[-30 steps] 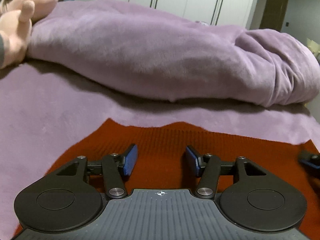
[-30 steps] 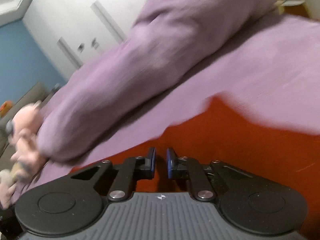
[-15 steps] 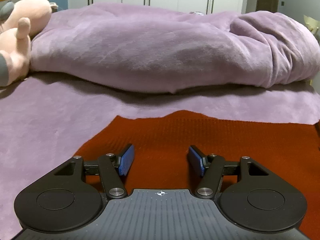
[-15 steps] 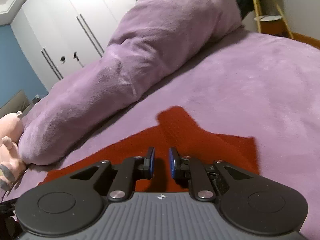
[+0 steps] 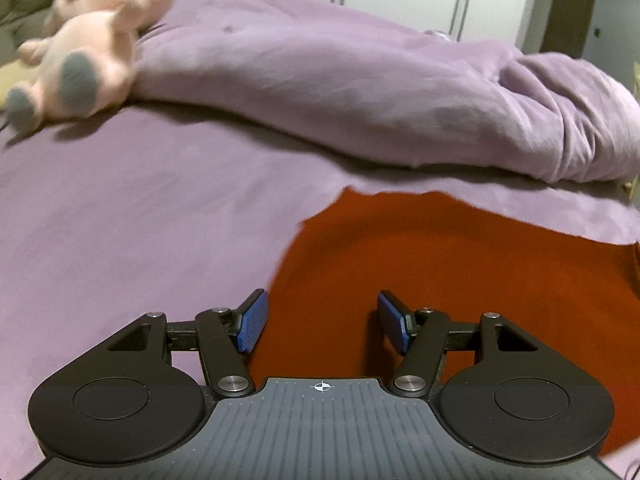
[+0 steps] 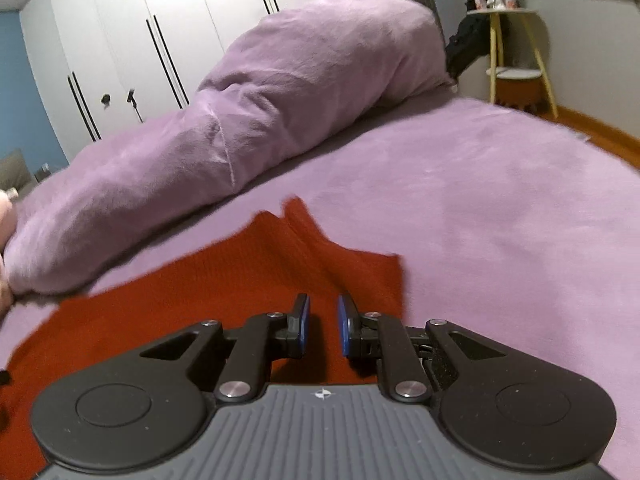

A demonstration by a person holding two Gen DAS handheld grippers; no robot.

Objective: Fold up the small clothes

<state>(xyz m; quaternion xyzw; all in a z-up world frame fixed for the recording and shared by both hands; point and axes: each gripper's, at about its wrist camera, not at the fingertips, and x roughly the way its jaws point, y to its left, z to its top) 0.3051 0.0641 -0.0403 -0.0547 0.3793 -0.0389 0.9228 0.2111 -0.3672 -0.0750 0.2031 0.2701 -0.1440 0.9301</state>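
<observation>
A dark red knit garment (image 5: 440, 264) lies flat on the purple bed cover (image 5: 140, 216). My left gripper (image 5: 320, 322) is open and empty, low over the garment's left edge, its left pad above the bed cover. In the right wrist view the same garment (image 6: 240, 280) spreads to the left, with a raised fold at its far corner. My right gripper (image 6: 323, 326) hovers over the garment's right part with a narrow gap between its blue pads and nothing between them.
A bunched purple duvet (image 5: 360, 92) runs across the back of the bed, also in the right wrist view (image 6: 240, 120). A pink plush toy (image 5: 84, 52) lies at the far left. White wardrobe doors (image 6: 160, 40) stand behind. A yellow side table (image 6: 516, 60) stands at the right.
My left gripper has shifted left, so the garment's left edge now lies under it. My right gripper's pads have opened slightly and it has moved back over the garment's right part.
</observation>
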